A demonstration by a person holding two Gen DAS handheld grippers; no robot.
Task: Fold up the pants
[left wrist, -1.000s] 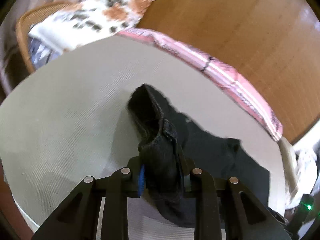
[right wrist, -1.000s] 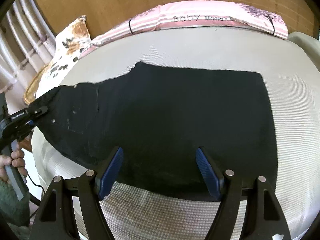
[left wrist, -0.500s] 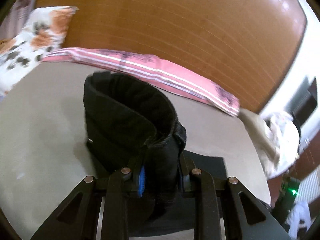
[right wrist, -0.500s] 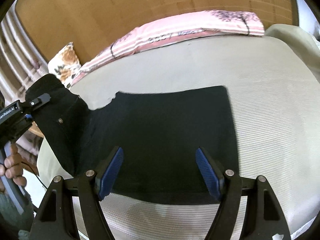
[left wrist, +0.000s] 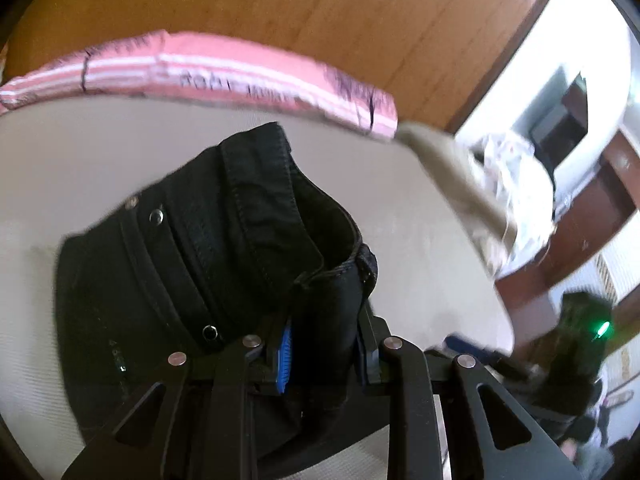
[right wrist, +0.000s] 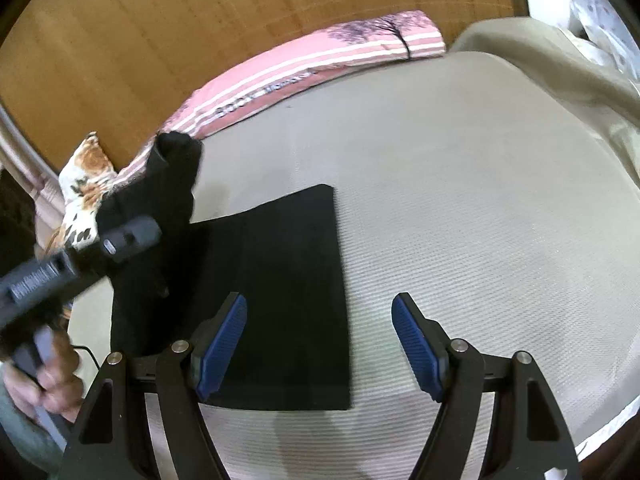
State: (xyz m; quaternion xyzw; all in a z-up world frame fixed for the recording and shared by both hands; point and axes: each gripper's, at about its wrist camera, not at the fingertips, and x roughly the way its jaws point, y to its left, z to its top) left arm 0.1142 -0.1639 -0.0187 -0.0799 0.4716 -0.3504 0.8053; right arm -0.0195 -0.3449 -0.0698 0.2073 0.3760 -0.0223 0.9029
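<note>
Black pants lie on a pale ribbed bedsheet, leg ends flat toward the right. Their waistband end, with snaps and zipper showing, is lifted and curled over the legs. My left gripper is shut on the waistband fabric, blue pads pressed into it. In the right wrist view the left gripper body shows at the left, carried by a hand, with the black cloth bunched above it. My right gripper stands open over the pants' near right corner, nothing between its blue pads.
A pink striped pillow lies along the wooden headboard. A floral cushion sits at the left. A beige blanket is heaped at the bed's right edge. Bare sheet spreads right of the pants.
My left gripper carried the waistband to the right, over the legs, rolling as it went; the pants now look much shorter. The right gripper shifted right, toward the leg ends, still open.
</note>
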